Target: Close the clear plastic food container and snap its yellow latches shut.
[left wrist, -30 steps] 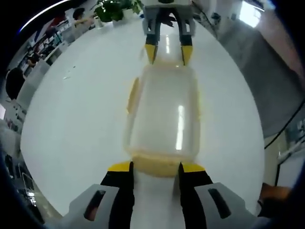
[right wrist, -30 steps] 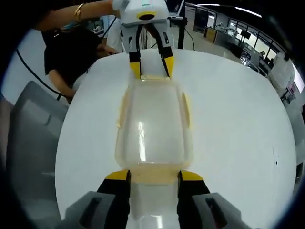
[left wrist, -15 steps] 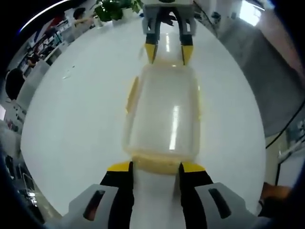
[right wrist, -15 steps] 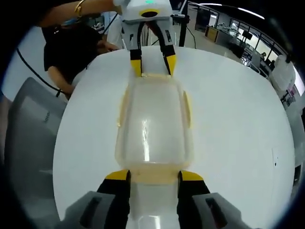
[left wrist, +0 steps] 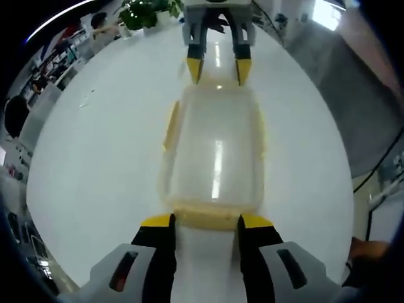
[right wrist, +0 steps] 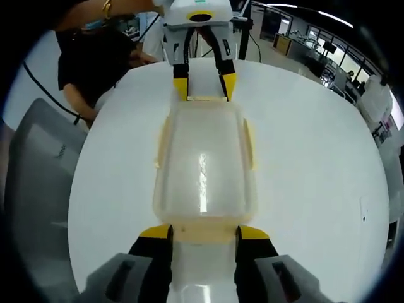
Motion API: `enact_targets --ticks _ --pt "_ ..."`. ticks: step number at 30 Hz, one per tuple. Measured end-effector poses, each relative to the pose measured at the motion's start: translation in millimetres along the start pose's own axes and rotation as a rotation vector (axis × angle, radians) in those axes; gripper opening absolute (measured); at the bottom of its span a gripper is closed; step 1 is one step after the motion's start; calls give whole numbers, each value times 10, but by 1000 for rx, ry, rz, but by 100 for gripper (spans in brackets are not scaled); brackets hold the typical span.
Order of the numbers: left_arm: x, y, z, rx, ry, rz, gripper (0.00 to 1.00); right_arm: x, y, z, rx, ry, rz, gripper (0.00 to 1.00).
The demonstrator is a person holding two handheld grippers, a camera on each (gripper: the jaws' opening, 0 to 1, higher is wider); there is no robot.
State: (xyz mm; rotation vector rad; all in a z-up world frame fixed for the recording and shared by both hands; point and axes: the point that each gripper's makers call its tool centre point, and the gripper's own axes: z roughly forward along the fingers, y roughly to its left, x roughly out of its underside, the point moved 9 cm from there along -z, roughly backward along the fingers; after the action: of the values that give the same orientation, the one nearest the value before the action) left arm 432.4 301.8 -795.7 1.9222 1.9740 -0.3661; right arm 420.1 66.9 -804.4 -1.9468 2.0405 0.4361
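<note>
A clear plastic food container (left wrist: pixel 211 151) (right wrist: pixel 203 158) lies lid-on in the middle of a round white table (left wrist: pixel 95 158) (right wrist: pixel 315 158). Yellow latches show along its long sides (left wrist: pixel 172 123) (right wrist: pixel 248 142). In the left gripper view my left gripper (left wrist: pixel 206 221) is open, its jaws standing either side of the near yellow end latch (left wrist: pixel 205 216). My right gripper (left wrist: pixel 218 69) faces it at the far end, also open. In the right gripper view the same holds mirrored: right gripper (right wrist: pixel 203 232) straddles the near end latch (right wrist: pixel 203 233), left gripper (right wrist: pixel 204 88) at the far end.
A person in dark clothes (right wrist: pixel 95 69) stands by the table's far left edge in the right gripper view, with a grey chair (right wrist: pixel 38 177) beside it. A potted plant (left wrist: pixel 142 12) sits at the table's far edge in the left gripper view. Grey floor (left wrist: pixel 353 95) lies to the right.
Both views have shifted slightly and the glare streak on the lid has moved. In each view the opposite gripper sits a little farther back from the container's end. The container has not moved.
</note>
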Motion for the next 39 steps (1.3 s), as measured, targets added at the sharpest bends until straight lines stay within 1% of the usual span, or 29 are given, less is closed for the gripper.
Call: enact_targets --ticks 4,12,20,39 --pt "-3 -6 -2 1 -6 4 36 4 5 -3 -1 2 -1 36" --pt "-9 -13 -73 -18 -4 -6 34 -21 18 -59 -5 -25 20 36" --pt "-7 -46 -53 -2 -1 -7 35 -31 47 -63 -6 -14 0 36" --pt "-55 -88 -211 -33 -8 -8 35 -81 77 -199 24 -44 -34 36"
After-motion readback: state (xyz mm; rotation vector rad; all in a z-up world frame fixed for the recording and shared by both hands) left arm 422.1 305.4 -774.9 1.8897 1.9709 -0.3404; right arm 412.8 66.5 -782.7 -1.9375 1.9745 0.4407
